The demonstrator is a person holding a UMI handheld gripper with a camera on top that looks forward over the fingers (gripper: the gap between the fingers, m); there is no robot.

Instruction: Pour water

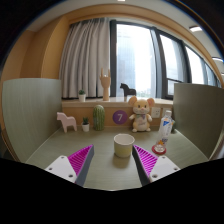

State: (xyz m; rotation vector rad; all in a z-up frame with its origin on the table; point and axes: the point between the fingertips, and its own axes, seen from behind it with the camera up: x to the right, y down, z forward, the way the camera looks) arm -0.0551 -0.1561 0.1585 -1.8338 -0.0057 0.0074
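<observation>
A small cream cup (pixel 123 146) stands upright on the pale table (pixel 100 175), just ahead of my fingers and between their lines. My gripper (pixel 112 161) is open and empty, with a wide gap between the magenta pads (pixel 80 160). Neither finger touches the cup. I cannot see inside the cup.
Beyond the cup stand a plush toy (pixel 141 113), a purple clock (pixel 120 117), a green cactus (pixel 99 116), a white horse figure (pixel 67 122), a small potted plant (pixel 85 125) and a carton (pixel 166 125). A red-and-white object (pixel 160 147) lies right of the cup. Grey partitions flank the table; a window is behind.
</observation>
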